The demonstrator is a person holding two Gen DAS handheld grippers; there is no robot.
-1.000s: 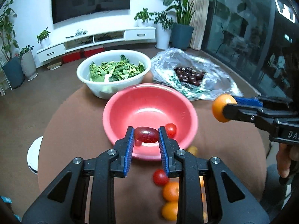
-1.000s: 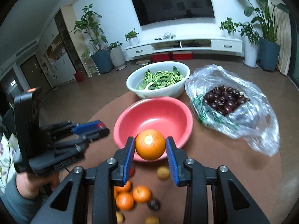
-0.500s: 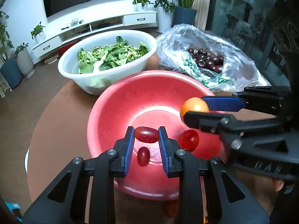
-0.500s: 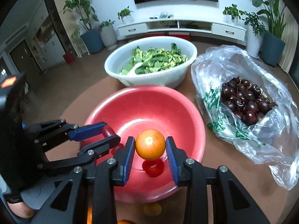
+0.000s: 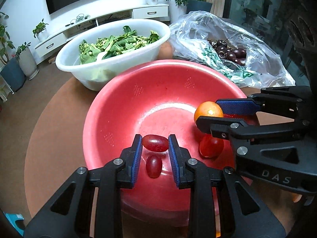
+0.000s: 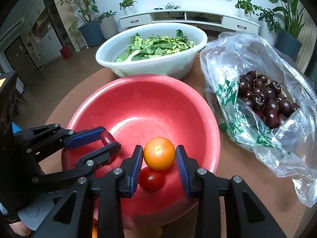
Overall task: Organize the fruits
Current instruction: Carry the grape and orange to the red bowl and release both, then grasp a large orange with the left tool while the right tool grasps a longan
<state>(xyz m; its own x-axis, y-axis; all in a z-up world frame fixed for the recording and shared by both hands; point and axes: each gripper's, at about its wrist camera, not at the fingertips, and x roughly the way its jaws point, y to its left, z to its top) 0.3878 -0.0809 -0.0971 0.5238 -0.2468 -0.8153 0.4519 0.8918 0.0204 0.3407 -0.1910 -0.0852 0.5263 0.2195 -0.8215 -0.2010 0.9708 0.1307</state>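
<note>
Red grape (image 5: 155, 143): clamped between the blue pads of the left gripper (image 5: 155, 144), held above the near side of the red colander bowl (image 5: 122, 107). Small orange (image 6: 159, 153): clamped in the right gripper (image 6: 159, 154), also over the bowl. In the bowl: a second grape (image 5: 153, 166) and a cherry tomato (image 6: 151, 179). Behind, touching the rim: white basin of leafy greens (image 6: 150, 63). To the right: plastic bag of dark cherries (image 6: 263, 97). All on a round brown table (image 5: 51, 119).
</note>
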